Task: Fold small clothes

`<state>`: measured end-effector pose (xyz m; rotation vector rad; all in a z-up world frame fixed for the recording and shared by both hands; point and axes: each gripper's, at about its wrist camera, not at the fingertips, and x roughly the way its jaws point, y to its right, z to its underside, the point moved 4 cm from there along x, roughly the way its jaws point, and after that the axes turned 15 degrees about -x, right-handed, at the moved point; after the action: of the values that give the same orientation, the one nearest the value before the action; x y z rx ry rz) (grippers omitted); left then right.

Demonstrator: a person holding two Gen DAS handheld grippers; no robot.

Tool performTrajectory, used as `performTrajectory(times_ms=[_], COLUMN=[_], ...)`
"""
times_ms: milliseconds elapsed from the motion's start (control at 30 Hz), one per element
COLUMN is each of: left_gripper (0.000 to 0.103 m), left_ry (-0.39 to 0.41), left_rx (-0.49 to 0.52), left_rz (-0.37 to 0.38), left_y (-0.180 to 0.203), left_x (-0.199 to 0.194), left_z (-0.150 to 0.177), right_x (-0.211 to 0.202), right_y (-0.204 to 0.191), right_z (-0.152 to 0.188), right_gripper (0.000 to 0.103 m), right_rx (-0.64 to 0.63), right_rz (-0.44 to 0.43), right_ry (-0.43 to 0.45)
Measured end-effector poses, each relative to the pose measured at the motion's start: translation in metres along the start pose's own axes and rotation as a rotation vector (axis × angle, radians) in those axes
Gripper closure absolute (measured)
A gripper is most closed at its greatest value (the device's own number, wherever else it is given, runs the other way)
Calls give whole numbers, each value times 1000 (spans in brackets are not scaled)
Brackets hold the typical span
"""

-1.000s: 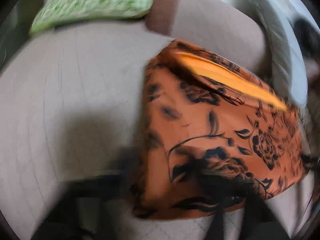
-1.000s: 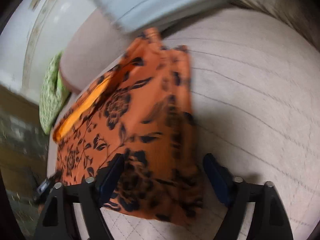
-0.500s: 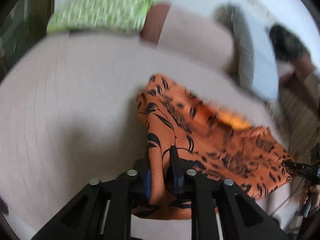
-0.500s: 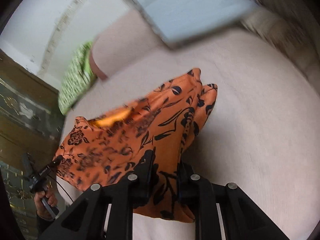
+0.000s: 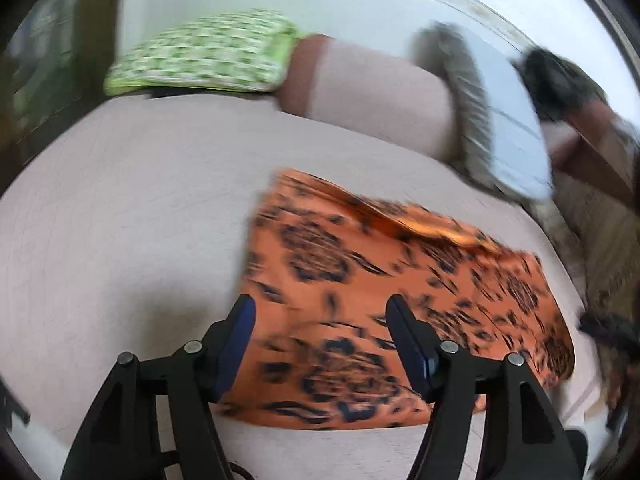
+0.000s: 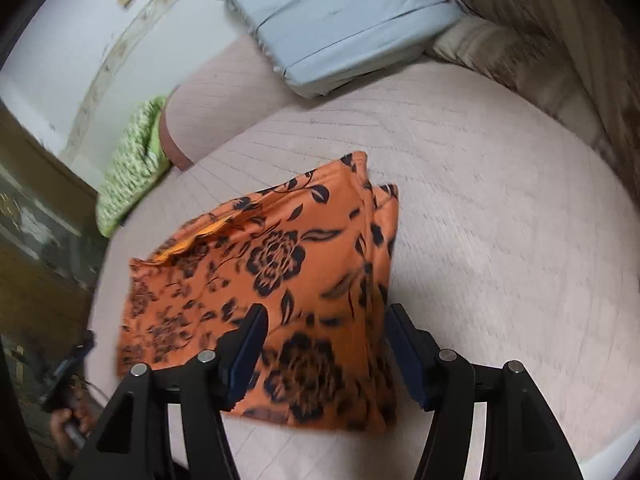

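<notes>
An orange garment with black flower print (image 5: 360, 280) lies folded flat on the pale quilted bed (image 5: 120, 220). It also shows in the right wrist view (image 6: 280, 272), with a doubled edge on its right side. My left gripper (image 5: 320, 312) is open, its fingers above the garment's near left part. My right gripper (image 6: 324, 320) is open above the garment's near right part. Neither holds cloth.
A green patterned pillow (image 5: 208, 52) lies at the far left of the bed. A pale blue cushion (image 6: 336, 20) and a striped beige pillow (image 6: 520, 52) lie at the head. A wooden cabinet (image 6: 32, 240) stands to the left of the bed.
Both grippers, shut on the garment's near edge half a second ago, have let go and opened. The garment now lies flat on the bed.
</notes>
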<state>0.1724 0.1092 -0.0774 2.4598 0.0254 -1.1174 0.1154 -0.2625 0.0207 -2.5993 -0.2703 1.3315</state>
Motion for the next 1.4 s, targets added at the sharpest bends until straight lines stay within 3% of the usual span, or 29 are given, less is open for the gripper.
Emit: performTrajectory(times_ms=[33, 100, 167, 233, 367, 433, 500, 567, 600, 633, 667, 700, 933, 967, 1000, 1200, 1267, 1300, 1333, 1400], left_gripper=[34, 34, 34, 34, 34, 34, 34, 34, 34, 34, 34, 34, 34, 40, 55, 79, 88, 89, 90, 90], left_ry=[-15, -74, -105, -74, -23, -5, -21, -38, -44, -47, -50, -62, -145, -147, -144, -133, -131, -126, -116, -102], left_rx=[24, 46, 58, 74, 30, 1, -55, -105, -116, -128, -136, -143, -128, -108, -84, -78, -75, -75, -79, -66], left_rz=[-3, -67, -85, -89, -68, -89, -93, -109, -116, -119, -123, -136, -105, -104, -92, -108, -103, -99, -93, -102], left_y=[5, 5, 2, 1, -10, -20, -36, -53, -61, -68, -73, -78, -83, -80, -76, -76, -75, -74, -73, -71], left_x=[11, 37, 49, 47, 27, 19, 16, 11, 8, 6, 2, -1, 5, 7, 8, 8, 7, 5, 1, -3], left_z=[9, 30, 44, 45, 35, 30, 29, 26, 24, 24, 24, 25, 37, 38, 39, 37, 34, 33, 32, 32], right_x=[15, 26, 21, 8, -25, -13, 16, 10, 1, -6, -13, -19, -27, -30, -32, -20, -17, -14, -12, -10], right_y=[-2, -2, -9, -12, -17, -6, 11, 10, 8, 5, 3, 2, 1, 4, 5, 1, -2, -3, 0, 8], right_z=[3, 15, 17, 11, 8, 27, 54, 56, 55, 54, 53, 53, 77, 82, 86, 91, 88, 87, 86, 87], right_gripper=[50, 81, 86, 95, 96, 96, 91, 86, 74, 44, 29, 21, 21, 21, 21, 23, 31, 59, 80, 84], right_rx=[24, 43, -10, -13, -5, 45, 101, 115, 118, 119, 116, 104, 63, 63, 60, 1, -30, -25, -8, 37], right_rz=[11, 9, 51, 58, 54, 53, 34, 5, -14, -30, -28, -17, -22, -25, -22, -16, -19, -34, -24, -27], right_ry=[-47, -107, -101, -74, -6, -69, -204, -122, -73, -36, -2, 22, 37, 36, 42, 16, 10, -13, -25, -43])
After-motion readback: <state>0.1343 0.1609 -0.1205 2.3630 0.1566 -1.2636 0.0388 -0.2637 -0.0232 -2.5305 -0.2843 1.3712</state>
